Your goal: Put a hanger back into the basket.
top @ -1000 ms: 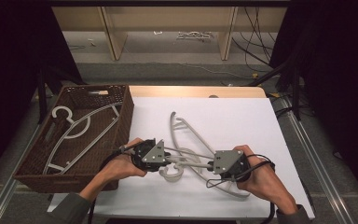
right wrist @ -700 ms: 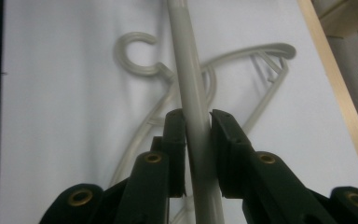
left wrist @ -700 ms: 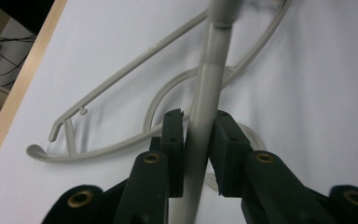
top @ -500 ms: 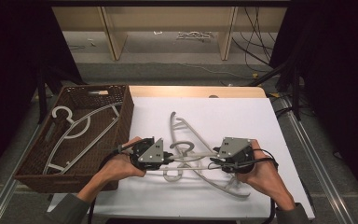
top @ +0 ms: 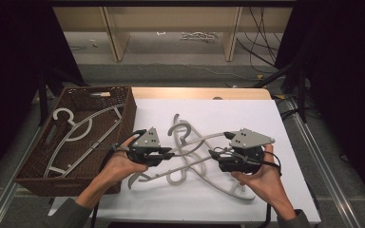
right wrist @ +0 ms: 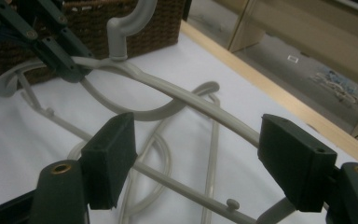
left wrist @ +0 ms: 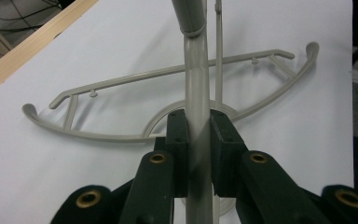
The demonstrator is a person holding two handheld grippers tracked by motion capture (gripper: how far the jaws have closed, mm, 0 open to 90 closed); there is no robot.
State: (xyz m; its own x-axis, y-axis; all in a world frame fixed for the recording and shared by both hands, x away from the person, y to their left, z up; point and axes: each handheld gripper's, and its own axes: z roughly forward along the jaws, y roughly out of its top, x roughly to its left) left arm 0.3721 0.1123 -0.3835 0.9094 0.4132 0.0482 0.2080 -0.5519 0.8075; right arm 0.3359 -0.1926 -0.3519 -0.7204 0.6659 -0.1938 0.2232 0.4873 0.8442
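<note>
Several grey plastic hangers lie tangled on the white table (top: 266, 118). My left gripper (top: 170, 155) is shut on the arm of one hanger (top: 177, 127), raised off the table; its pads (left wrist: 177, 135) press the grey bar (left wrist: 197, 93) from both sides. My right gripper (top: 213, 154) faces it from the right. Its jaws have just been opening and stand wide (right wrist: 200, 156). The same hanger's arm (right wrist: 205, 107) runs between them, and neither pad touches it. The left gripper (right wrist: 58, 51) holds that hanger's far end.
A brown wicker basket (top: 33, 166) stands at the table's left with one hanger (top: 76, 135) inside. Other hangers (top: 228, 187) lie flat under and in front of the grippers. A wooden table edge (top: 199, 92) runs along the back, with shelving beyond.
The right gripper's jaws have opened off the hanger arm that they held a second ago. The left gripper keeps its grip. Both hands stay about where they were.
</note>
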